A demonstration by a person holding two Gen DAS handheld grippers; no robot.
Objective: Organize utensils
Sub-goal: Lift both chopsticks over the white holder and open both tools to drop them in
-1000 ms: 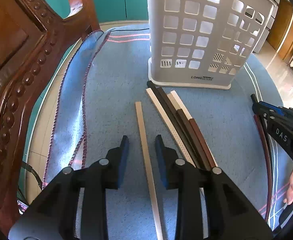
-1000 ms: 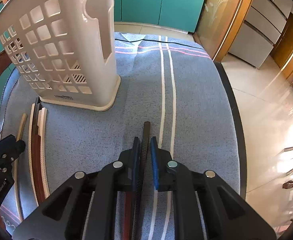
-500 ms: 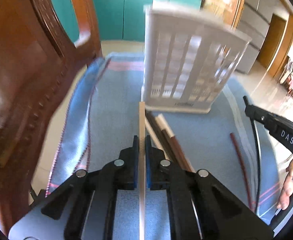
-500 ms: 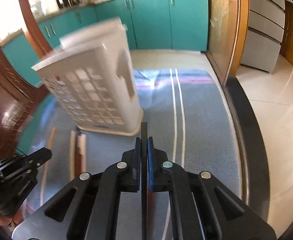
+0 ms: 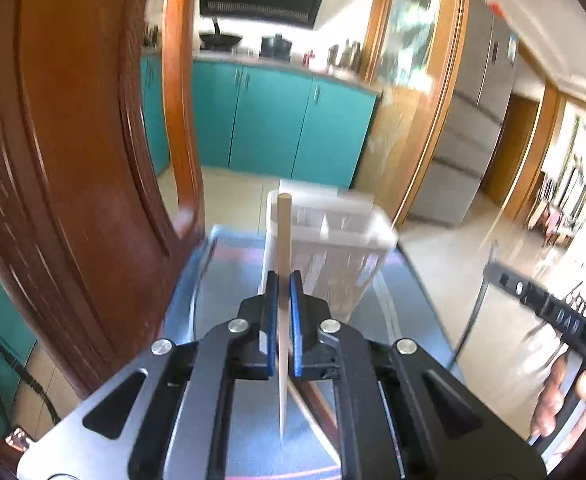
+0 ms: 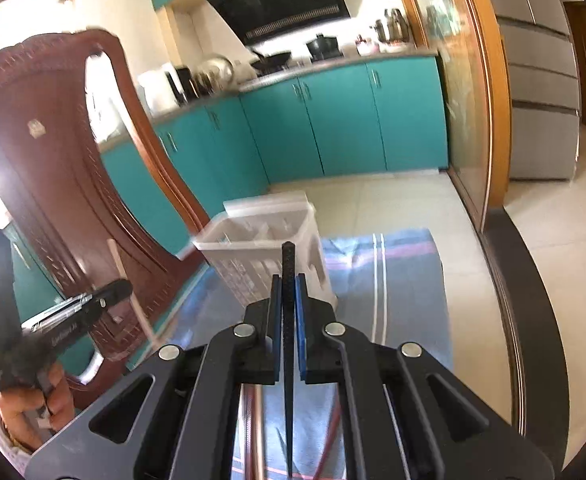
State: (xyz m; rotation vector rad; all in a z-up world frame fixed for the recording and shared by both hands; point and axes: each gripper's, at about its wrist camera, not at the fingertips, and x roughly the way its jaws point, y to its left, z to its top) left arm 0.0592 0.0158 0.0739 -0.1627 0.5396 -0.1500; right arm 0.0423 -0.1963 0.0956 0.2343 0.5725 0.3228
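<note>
Pale chopstick clamped in left tongs, black chopstick in right tongs, white basket blurred, contents unclear

- The white basket is smeared by motion blur; its grid holes cannot be made out, and the left gripper hides its near lower part.
- The pale chopstick passes out of sight between the blue pads.
- The black chopstick runs off the bottom edge of the right view.
- The utensils under the right gripper are mostly hidden.
</note>
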